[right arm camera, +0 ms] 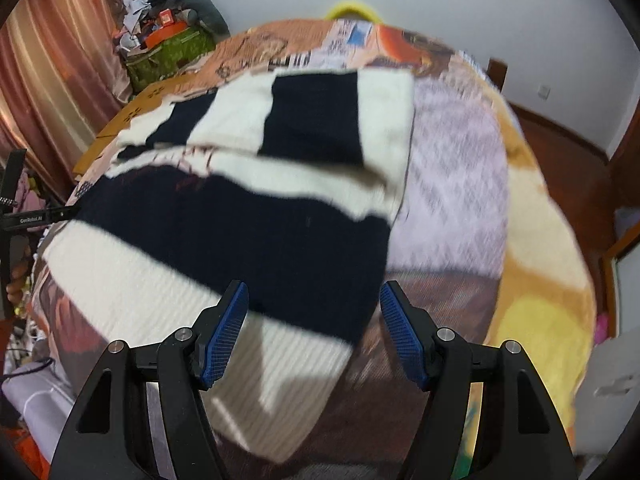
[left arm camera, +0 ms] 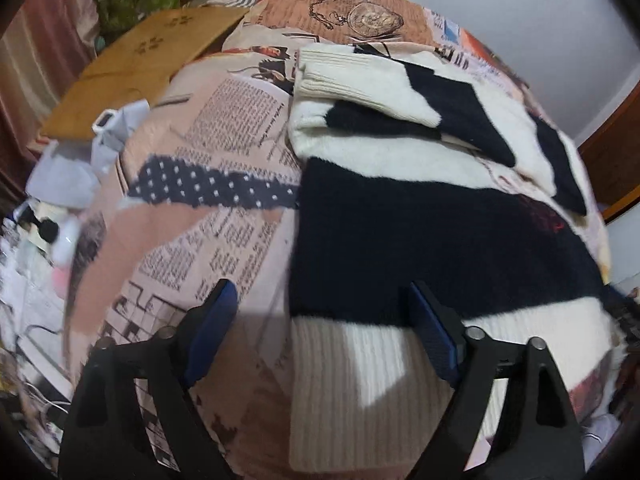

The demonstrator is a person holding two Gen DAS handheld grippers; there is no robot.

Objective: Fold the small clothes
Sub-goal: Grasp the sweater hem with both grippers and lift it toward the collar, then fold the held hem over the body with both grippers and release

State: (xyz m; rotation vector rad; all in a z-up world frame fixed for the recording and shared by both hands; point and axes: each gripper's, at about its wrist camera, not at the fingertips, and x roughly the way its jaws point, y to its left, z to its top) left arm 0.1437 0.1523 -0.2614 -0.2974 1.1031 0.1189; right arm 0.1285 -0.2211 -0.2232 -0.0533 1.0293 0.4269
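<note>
The left wrist view takes in the sweater's (left arm camera: 420, 240) left edge, a sleeve (left arm camera: 360, 88) folded across the upper body with its ribbed cuff pointing left, and the newspaper-print bedspread (left arm camera: 208, 184) spreading out to the left of the tool, with a sheet of cardboard (left arm camera: 136, 76) beyond it. The right wrist view gives the garment's right edge instead, the other sleeve (right arm camera: 320, 120) folded flat across the top, a yellow blanket (right arm camera: 540, 280) off to the tool's right and a green bag (right arm camera: 168, 52) by the curtain (right arm camera: 48, 80) at far left.

The sweater is a knit in broad cream and navy bands, with a ribbed cream hem nearest both tools. It lies flat on the bed, its long axis running away from the grippers, hem close and shoulders far.

The left gripper (left arm camera: 320, 300) hangs with its jaws wide apart, straddling the sweater's left side near the hem; nothing is pinched between the blue pads (left arm camera: 432, 320). The right gripper (right arm camera: 314, 300) is parted about midway over the lower right corner of the garment, the pads (right arm camera: 224, 332) clear of the cloth, gripping nothing.
</note>
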